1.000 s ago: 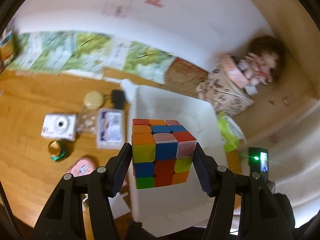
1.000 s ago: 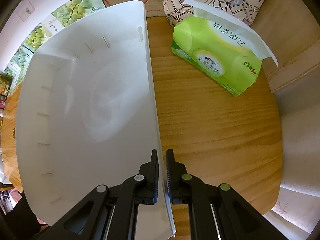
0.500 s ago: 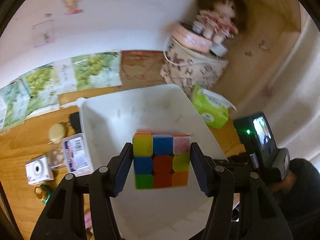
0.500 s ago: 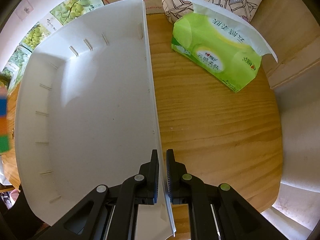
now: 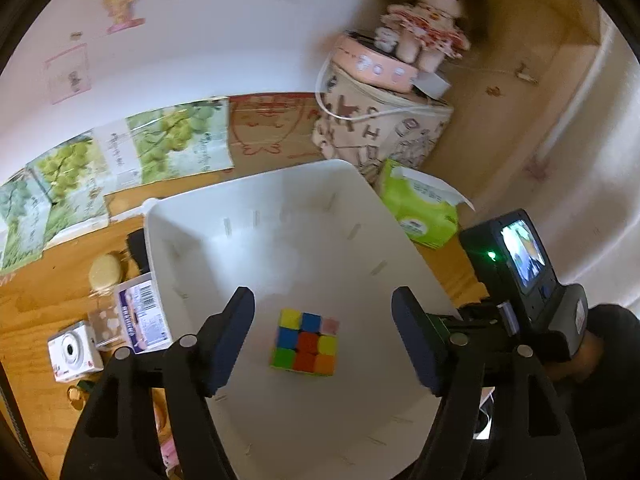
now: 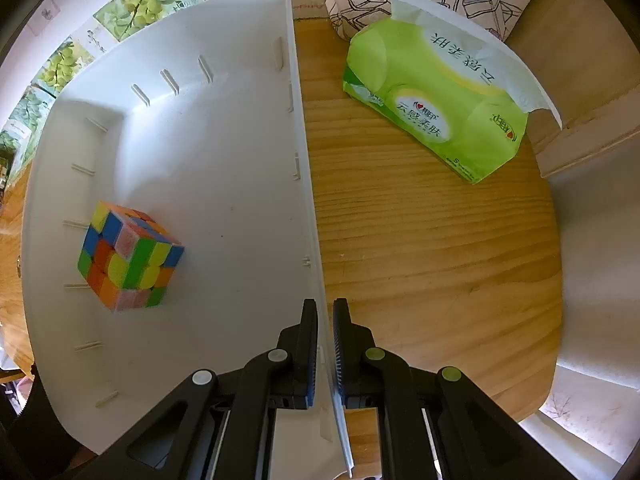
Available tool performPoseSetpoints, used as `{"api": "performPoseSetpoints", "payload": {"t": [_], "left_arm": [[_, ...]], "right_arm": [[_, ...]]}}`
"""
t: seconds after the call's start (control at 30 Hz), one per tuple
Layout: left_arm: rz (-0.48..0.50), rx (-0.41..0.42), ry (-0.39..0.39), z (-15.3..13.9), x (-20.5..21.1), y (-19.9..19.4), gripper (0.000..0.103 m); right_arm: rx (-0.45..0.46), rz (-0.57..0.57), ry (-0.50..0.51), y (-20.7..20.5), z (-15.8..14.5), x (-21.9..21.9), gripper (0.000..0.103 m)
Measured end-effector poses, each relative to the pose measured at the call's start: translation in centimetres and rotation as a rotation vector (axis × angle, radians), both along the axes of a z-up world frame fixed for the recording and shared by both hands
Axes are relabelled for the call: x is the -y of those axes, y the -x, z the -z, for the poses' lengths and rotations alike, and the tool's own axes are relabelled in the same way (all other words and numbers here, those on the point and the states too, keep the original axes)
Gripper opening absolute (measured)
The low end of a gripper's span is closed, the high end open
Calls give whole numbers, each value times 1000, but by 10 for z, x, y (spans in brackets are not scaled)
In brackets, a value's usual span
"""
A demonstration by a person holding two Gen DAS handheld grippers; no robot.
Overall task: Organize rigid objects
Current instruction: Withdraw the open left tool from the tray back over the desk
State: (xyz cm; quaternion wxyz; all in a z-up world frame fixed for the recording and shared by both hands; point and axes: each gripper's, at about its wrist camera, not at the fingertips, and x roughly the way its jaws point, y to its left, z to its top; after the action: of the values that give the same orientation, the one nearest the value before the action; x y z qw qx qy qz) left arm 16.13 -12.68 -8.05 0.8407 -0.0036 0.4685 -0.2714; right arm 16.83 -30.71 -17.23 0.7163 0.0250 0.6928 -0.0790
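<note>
on wooden desk [image 6: 420, 240], left gripper [image 5: 324, 340] opening over dropped cube [image 5: 306, 342], right gripper [image 6: 325, 308] pinching bin [image 6: 304, 168] wall; next, fetch camera [image 5: 72, 354].

bin [image 5: 360, 184]: near wall cut off | doll [image 5: 424, 20]: blurred | keychain [image 5: 76, 394]: half hidden by tool

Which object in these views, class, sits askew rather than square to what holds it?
The puzzle cube inside the white bin. In the right wrist view its edges run at an angle to the bin walls, and it looks tipped, as if not settled flat. It is the only thing in the bin. Nothing looks spilled or damaged.
</note>
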Motion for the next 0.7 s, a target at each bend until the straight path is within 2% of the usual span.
{"api": "performPoseSetpoints", "payload": {"t": [0.1,0.37,0.57,0.7], "left_arm": [[-45,13,-11,-3,-8,-1,83],[-215,55,-40,-13,-44,2,83],[-359,16,-1,-11,-86,3,83],[-436,27,-24,-11,-113,11,83]], "right_arm": [[1,-5,5,0,1,-3,10],[22,-35,12,9,5,-9,8],[39,-59,23,13,6,-12,7],[53,-63,26,18,6,-13,7]]}}
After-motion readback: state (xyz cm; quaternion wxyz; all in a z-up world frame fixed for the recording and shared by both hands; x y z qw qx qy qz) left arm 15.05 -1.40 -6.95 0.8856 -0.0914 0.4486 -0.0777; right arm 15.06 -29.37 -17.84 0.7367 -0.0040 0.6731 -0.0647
